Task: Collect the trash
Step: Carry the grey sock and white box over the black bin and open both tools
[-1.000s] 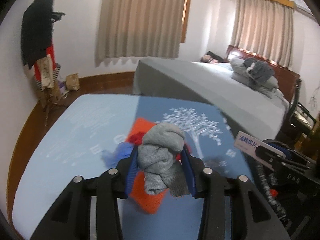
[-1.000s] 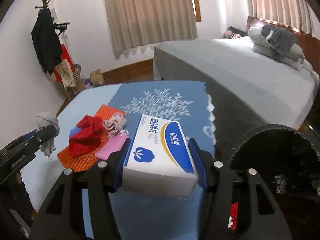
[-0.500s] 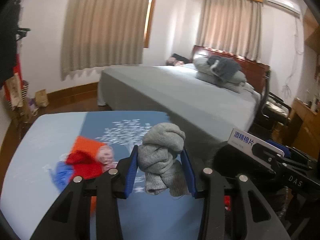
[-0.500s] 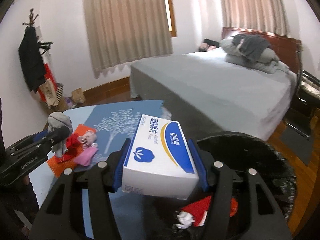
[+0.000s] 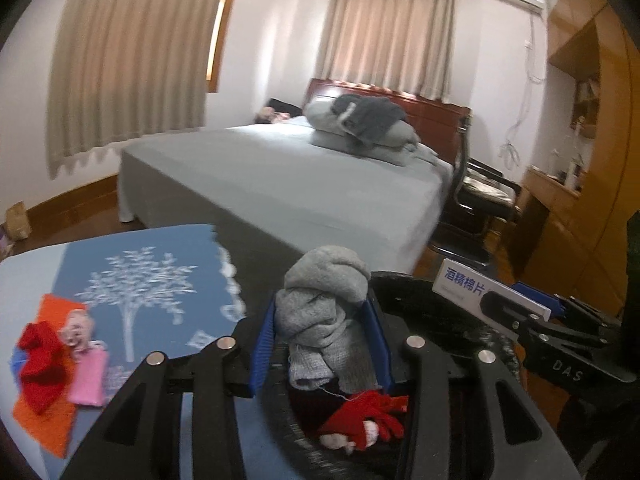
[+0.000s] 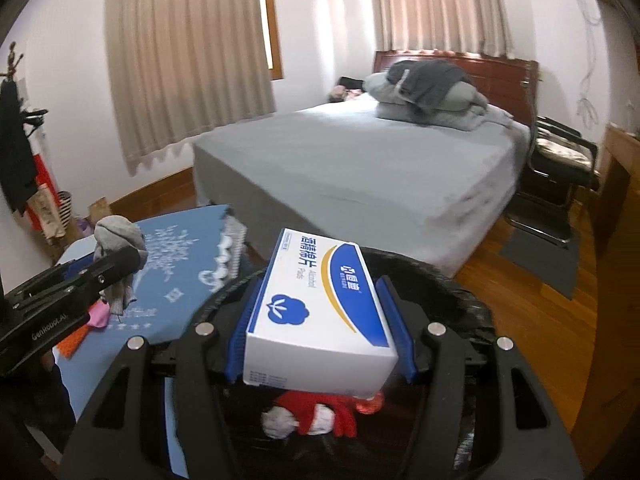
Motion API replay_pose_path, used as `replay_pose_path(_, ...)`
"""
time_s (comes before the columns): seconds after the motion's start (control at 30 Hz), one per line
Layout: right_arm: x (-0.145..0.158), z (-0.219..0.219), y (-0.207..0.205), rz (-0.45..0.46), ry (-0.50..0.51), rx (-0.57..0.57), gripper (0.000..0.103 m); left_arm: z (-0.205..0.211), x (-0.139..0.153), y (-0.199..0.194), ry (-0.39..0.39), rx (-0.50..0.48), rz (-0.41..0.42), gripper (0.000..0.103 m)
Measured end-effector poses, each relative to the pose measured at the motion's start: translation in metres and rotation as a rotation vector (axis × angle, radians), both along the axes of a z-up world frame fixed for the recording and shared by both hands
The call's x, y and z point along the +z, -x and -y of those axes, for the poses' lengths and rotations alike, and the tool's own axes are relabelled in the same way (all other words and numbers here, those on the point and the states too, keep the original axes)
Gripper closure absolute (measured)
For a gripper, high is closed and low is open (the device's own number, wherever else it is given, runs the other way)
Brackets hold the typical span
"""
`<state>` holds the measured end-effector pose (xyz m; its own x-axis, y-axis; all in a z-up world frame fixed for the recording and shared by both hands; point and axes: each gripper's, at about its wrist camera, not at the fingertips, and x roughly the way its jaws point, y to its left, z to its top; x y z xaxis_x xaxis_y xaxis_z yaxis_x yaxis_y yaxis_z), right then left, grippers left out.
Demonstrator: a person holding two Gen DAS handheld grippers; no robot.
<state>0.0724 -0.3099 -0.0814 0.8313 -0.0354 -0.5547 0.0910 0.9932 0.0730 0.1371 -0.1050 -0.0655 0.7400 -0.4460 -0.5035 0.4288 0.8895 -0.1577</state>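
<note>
My left gripper (image 5: 322, 344) is shut on a balled grey sock (image 5: 326, 312) and holds it above the near rim of a black trash bin (image 5: 452, 308). My right gripper (image 6: 320, 316) is shut on a white and blue box of alcohol pads (image 6: 316, 312) and holds it over the same bin (image 6: 460, 292). A red and white scrap (image 6: 316, 416) lies in the bin; it also shows in the left wrist view (image 5: 364, 420). The sock (image 6: 118, 248) and the left gripper show at the left of the right wrist view.
A blue cloth-covered table (image 5: 152, 280) at the left holds an orange mat (image 5: 44, 416), a red cloth (image 5: 40, 364) and pink items (image 5: 88, 376). A grey bed (image 6: 360, 168) stands behind. A black chair (image 6: 564, 160) and wooden furniture (image 5: 568, 208) are at the right.
Both grippers have swung right, away from the table, and now hang over the black bin. Each keeps its hold on its item.
</note>
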Motion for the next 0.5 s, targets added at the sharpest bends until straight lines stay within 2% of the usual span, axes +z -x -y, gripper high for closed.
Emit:
replay_pose_path(0.2,-0.008,0.027,0.005,-0.006,-0.001,-0.053,0.047,0.036,-0.01,0.001,0.0,-0.079,-0.01,0.061)
replay_pose_path(0.3,-0.014,0.035,0.006,-0.014,0.004,-0.071,0.045,0.047,-0.014,-0.003,-0.002,-0.114,-0.027,0.053)
replay_pose_path(0.37,-0.015,0.039,0.007,-0.016,0.01,-0.087,0.037,0.048,-0.015,-0.004,-0.001,-0.123,-0.031,0.04)
replay_pose_path(0.4,-0.014,0.039,0.008,-0.013,0.015,-0.097,0.028,0.048,-0.015,-0.003,-0.005,-0.121,-0.024,0.034)
replay_pose_path(0.5,-0.014,0.039,0.012,-0.001,0.034,-0.111,0.016,0.043,-0.015,0.0,-0.019,-0.104,-0.011,0.029)
